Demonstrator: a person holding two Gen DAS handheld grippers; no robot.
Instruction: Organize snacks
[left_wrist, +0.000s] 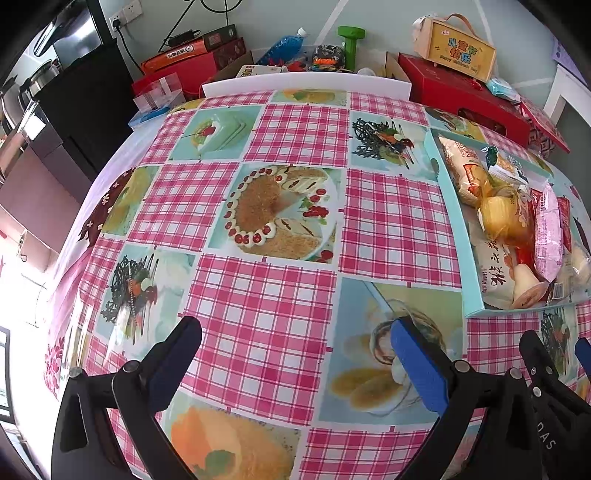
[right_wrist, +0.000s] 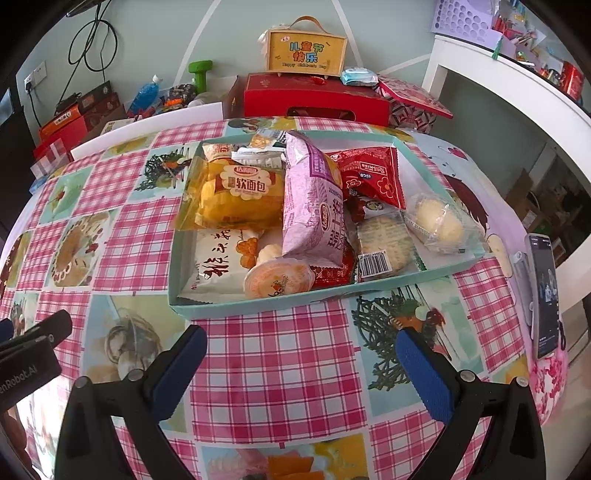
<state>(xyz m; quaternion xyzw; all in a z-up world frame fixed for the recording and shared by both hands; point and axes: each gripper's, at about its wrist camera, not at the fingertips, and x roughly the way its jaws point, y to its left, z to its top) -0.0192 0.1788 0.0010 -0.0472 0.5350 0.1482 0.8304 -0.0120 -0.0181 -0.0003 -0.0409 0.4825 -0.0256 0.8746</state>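
Left wrist view: left tongs (left_wrist: 295, 354) spread wide, nothing held, over the checked bench (left_wrist: 258, 295); teal snack tray (left_wrist: 432, 155) sits ahead and to the right, well apart from the tips. Right wrist view: right tongs (right_wrist: 301, 356) wide open, empty; same tray (right_wrist: 258, 304) straight ahead, near edge just beyond the tips, not touching. Yellow soft-bread pack (right_wrist: 240, 195), purple wrapper (right_wrist: 314, 206), red packet (right_wrist: 369, 173), jelly cup (right_wrist: 279, 282) piled inside. Phone (right_wrist: 545, 291) stands far right.

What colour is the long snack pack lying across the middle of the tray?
Pale purple pack with darker print, clearest in the right wrist view, in the teal tray.
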